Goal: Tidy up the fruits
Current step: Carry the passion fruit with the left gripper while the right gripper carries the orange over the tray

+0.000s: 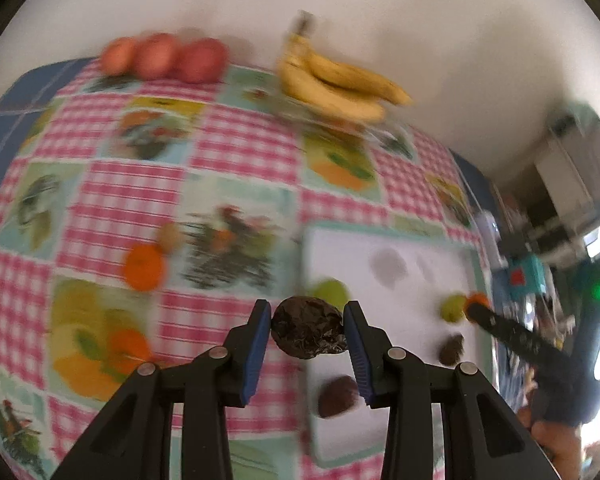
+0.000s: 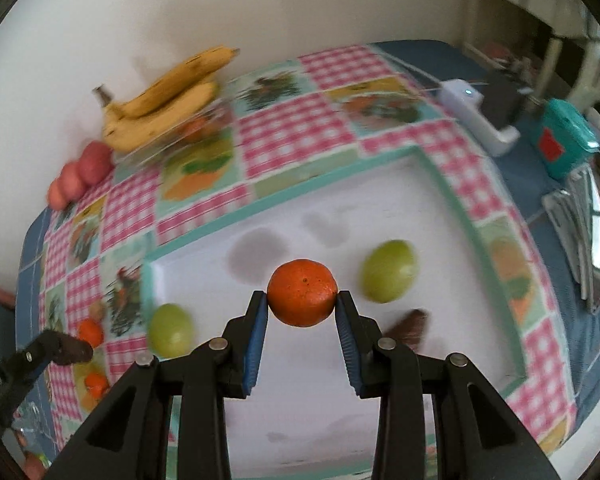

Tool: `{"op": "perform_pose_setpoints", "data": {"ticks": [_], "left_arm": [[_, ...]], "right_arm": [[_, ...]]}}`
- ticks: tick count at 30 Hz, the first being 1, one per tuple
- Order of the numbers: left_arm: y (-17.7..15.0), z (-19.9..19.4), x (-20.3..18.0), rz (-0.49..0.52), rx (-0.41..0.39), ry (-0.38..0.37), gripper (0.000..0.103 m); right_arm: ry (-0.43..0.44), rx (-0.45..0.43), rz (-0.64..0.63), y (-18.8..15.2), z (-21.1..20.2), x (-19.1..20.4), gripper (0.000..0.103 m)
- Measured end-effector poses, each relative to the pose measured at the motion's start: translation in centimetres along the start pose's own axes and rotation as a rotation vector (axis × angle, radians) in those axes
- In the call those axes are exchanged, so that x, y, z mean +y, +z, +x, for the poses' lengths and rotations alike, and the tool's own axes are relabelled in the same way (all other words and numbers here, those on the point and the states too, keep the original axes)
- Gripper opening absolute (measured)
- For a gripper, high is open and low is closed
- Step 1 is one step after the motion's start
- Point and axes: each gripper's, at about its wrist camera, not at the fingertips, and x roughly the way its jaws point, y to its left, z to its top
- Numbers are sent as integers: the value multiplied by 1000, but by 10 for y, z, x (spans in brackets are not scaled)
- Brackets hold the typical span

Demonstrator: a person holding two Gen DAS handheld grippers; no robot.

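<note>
My left gripper [image 1: 307, 322] is shut on a dark wrinkled fruit [image 1: 307, 327] and holds it above the left edge of a white tray [image 1: 400, 320]. My right gripper [image 2: 302, 300] is shut on an orange mandarin [image 2: 302, 298] above the same tray [image 2: 320, 380]. On the tray lie two green fruits [image 2: 389, 271] [image 2: 170, 330] and dark wrinkled fruits [image 1: 337, 396] [image 1: 452, 349]. An orange [image 1: 144, 267] lies on the checked tablecloth [image 1: 240, 148] to the left. The right gripper also shows in the left wrist view [image 1: 476, 304].
Bananas [image 1: 336, 80] sit on a clear dish at the back by the wall. Three red apples [image 1: 162, 56] stand in a row at the back left. A white device [image 2: 476, 114] and a teal box [image 2: 564, 142] lie on the blue cloth at the right.
</note>
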Motion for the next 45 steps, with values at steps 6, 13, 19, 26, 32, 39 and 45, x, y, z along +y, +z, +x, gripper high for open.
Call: {"op": "perform_pose_setpoints", "data": {"ticks": [6,13,19,26,32,39,45], "left_arm": [[-17,28,-41,113,51,-19,40],[-23,54,-45,133,70,-21,40],[-24,63,-49,147,58,-33,40],[-29,71,-56,166,102,-16,40],[-34,78,-59,182,118,12,40],[-33,79,-53,155,127,13,41],[-33,76,-50,150,156,19,51]], "right_arm": [[6,-4,41,3,-6,-26,36],[14,20,23,0,3,-23,36],[-1,73,8,-7,23,-21,36],[-23,115,-23,-14,39,-16,36],[-25,123,-22,-14,42,-16,36],[-24,124,-23,-14,43,-18,36],[-23,127,-17,-12,46,-17,36]]}}
